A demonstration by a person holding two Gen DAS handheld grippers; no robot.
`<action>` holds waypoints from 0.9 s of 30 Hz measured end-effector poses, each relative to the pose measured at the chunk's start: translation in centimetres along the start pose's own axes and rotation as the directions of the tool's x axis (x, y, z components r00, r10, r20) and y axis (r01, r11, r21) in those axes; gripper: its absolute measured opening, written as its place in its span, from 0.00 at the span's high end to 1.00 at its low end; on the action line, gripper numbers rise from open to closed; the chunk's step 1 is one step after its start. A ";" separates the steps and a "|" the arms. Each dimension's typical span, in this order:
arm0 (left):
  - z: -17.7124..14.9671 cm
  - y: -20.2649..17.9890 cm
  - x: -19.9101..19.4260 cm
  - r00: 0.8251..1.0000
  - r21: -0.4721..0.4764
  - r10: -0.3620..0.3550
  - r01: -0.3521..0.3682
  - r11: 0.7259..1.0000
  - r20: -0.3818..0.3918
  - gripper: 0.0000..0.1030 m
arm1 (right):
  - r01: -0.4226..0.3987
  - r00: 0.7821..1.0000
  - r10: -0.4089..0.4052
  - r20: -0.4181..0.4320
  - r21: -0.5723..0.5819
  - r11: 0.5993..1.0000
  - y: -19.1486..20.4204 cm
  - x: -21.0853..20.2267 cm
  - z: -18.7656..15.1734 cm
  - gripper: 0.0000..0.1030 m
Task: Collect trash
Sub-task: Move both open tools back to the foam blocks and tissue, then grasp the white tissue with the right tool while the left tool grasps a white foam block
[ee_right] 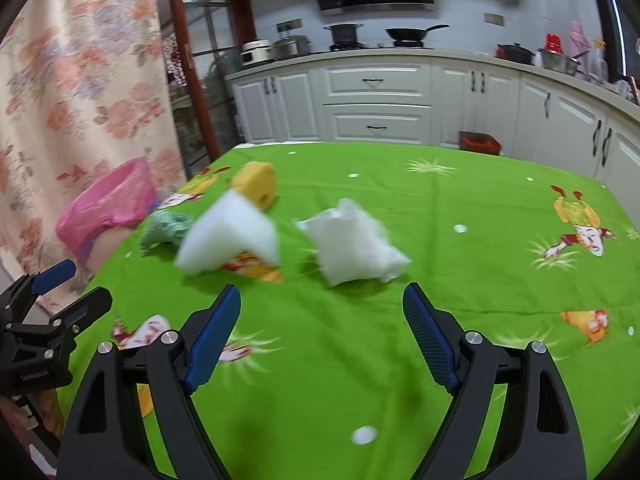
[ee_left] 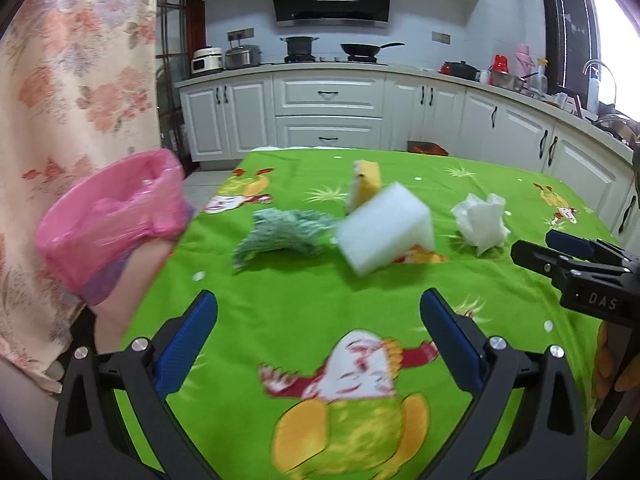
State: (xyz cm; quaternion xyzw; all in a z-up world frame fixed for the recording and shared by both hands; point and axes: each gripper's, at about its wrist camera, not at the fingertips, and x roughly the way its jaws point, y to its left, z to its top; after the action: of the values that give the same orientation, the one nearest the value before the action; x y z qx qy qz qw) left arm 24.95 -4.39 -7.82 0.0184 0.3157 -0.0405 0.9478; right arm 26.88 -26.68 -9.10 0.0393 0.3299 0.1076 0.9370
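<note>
Four pieces of trash lie on the surface (ee_left: 304, 320), none collected as far as can be seen: a white foam block (ee_left: 386, 232), a yellow sponge (ee_left: 365, 184) just behind it, a green rag (ee_left: 286, 232) and a crumpled tissue (ee_left: 480, 220). The pink-lined bin (ee_left: 112, 220) stands beside the surface's left edge; its contents cannot be made out. By this judgement, the task is at its start. The left gripper (ee_left: 318, 320) and the right gripper (ee_right: 322, 316) hover over the surface with fingers spread wide, holding nothing. The surface carries a green cartoon-print cloth. The room is a kitchen with white cabinets (ee_left: 328, 108), a stove with pans and a floral curtain (ee_left: 76, 80).
</note>
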 end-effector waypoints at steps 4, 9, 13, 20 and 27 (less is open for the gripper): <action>0.7 -1.0 2.0 1.000 -0.011 -0.013 0.013 1.000 -0.016 0.05 | 0.027 1.000 -0.027 -0.011 -0.005 1.000 -1.4 1.3 1.0 0.23; 1.5 -1.4 4.0 0.999 -0.008 -0.004 0.004 1.000 -0.034 0.05 | 0.036 0.997 -0.037 -0.071 -0.021 0.999 -2.4 4.2 2.3 0.23; 2.1 -1.7 5.9 0.998 0.002 0.006 -0.006 1.000 -0.061 0.05 | 0.030 0.993 -0.034 -0.115 -0.041 0.999 -2.4 6.2 3.2 0.23; 2.6 -2.5 7.7 0.996 -0.007 -0.005 0.004 1.000 -0.093 0.05 | 0.009 0.983 -0.024 -0.184 -0.084 0.996 -1.9 8.8 3.8 0.31; 2.7 -3.3 8.7 0.994 -0.009 -0.010 0.009 1.000 -0.112 0.05 | -0.029 0.979 0.014 -0.201 -0.071 0.997 -2.6 8.7 3.1 0.68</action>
State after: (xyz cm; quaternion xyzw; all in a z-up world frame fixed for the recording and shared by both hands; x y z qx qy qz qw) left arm 33.20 -8.36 -10.91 0.0153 0.3687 -0.0428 0.9284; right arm 35.93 -27.21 -12.37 -0.0028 0.4181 0.1332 0.8986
